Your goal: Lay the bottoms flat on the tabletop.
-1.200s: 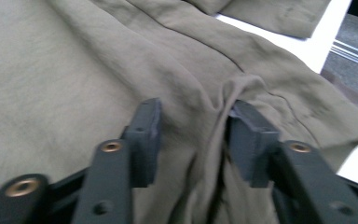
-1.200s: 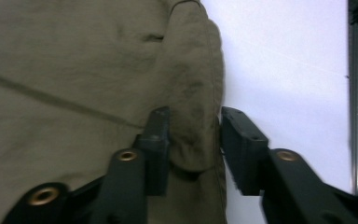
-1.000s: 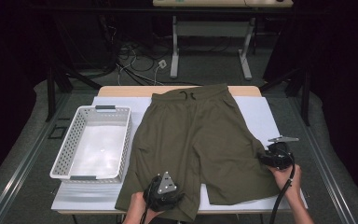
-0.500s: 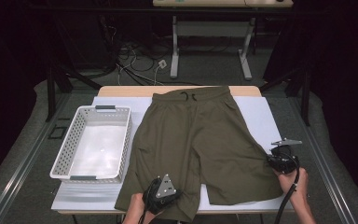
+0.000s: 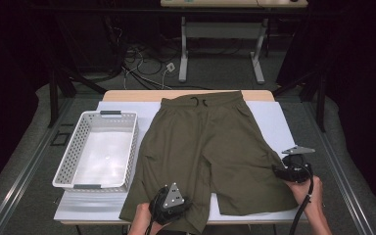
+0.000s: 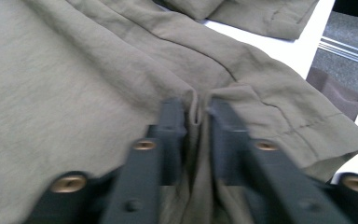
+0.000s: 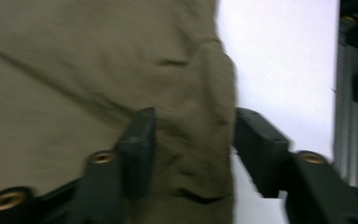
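Olive shorts (image 5: 205, 142) lie flat on a white sheet (image 5: 270, 122), waistband at the far side. My left gripper (image 5: 172, 201) rests on the hem of the left leg at the near edge. In the left gripper view its jaws (image 6: 196, 109) have just been opening; a thin upright fold of the fabric (image 6: 98, 79) stands between them, loose. My right gripper (image 5: 280, 170) sits at the outer edge of the right leg. Its jaws (image 7: 193, 126) have also just been opening and stand wide, straddling the fabric's edge (image 7: 214, 93) without pressing it.
A white plastic basket (image 5: 64, 166) stands empty on the table's left side, next to the shorts. The wooden table top (image 5: 127, 94) shows at the far edge. Beyond it, cables and a desk's legs (image 5: 182, 54) are on the dark floor.
The right gripper has shifted slightly outward toward the table's right side. The left gripper has stayed where it was on the hem. The shorts lie as before.
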Demonstrator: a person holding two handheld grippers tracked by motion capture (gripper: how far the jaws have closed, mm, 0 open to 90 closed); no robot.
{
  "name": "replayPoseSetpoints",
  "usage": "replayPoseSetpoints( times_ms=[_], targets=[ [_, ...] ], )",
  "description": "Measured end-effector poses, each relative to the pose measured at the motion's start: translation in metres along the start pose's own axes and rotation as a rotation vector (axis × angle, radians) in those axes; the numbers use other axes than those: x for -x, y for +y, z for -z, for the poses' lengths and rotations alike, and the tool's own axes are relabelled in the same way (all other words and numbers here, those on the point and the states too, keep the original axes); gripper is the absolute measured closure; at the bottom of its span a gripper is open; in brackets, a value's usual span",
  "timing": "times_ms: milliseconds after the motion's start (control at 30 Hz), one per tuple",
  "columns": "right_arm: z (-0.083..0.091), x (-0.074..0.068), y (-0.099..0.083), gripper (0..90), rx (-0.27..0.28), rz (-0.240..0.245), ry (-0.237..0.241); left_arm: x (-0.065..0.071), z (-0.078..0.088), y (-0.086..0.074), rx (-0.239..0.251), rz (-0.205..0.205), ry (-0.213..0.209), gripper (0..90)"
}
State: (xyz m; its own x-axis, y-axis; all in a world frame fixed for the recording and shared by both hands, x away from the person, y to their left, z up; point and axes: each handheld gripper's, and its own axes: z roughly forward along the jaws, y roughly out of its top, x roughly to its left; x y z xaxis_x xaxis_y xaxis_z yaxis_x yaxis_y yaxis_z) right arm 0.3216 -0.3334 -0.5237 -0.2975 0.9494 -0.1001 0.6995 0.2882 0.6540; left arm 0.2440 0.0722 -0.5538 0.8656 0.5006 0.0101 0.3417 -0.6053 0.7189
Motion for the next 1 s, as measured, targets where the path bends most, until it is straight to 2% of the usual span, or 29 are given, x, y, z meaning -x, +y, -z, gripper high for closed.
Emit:
replayPoseSetpoints(
  times_ms=[67,167,267,367,433,500,633,767,833,1000],
  targets=[
    [0.005,-0.007,0.002,36.9,0.027,0.030,0.056,-0.002,0.002,0.001,-0.003,0.013,0.009,45.3],
    [0.009,-0.022,0.005,32.4,0.035,0.075,0.118,-0.005,0.007,0.001,0.002,0.017,0.027,34.0],
    [0.011,-0.039,0.005,34.6,0.045,0.134,0.171,-0.006,0.012,0.000,0.010,0.027,0.030,28.4],
    [0.011,-0.057,0.002,40.4,0.029,0.184,0.235,-0.008,0.015,-0.001,0.005,0.036,0.030,20.1],
    [0.012,-0.071,-0.002,43.3,0.024,0.218,0.282,-0.009,0.017,-0.001,0.015,0.038,0.042,18.5],
    [0.015,-0.083,-0.003,45.3,0.015,0.258,0.304,-0.011,0.019,-0.001,0.013,0.040,0.044,17.1],
    [0.020,-0.101,-0.007,49.8,0.034,0.300,0.378,-0.012,0.020,-0.001,0.020,0.050,0.049,16.2],
    [0.023,-0.117,-0.010,51.9,0.011,0.333,0.436,-0.014,0.020,-0.001,0.022,0.057,0.059,14.7],
    [0.024,-0.126,-0.012,51.2,0.008,0.352,0.448,-0.015,0.021,-0.001,0.024,0.052,0.073,14.7],
    [0.025,-0.145,-0.017,48.2,-0.020,0.413,0.481,-0.016,0.022,-0.001,0.021,0.062,0.074,14.9]
  ],
)
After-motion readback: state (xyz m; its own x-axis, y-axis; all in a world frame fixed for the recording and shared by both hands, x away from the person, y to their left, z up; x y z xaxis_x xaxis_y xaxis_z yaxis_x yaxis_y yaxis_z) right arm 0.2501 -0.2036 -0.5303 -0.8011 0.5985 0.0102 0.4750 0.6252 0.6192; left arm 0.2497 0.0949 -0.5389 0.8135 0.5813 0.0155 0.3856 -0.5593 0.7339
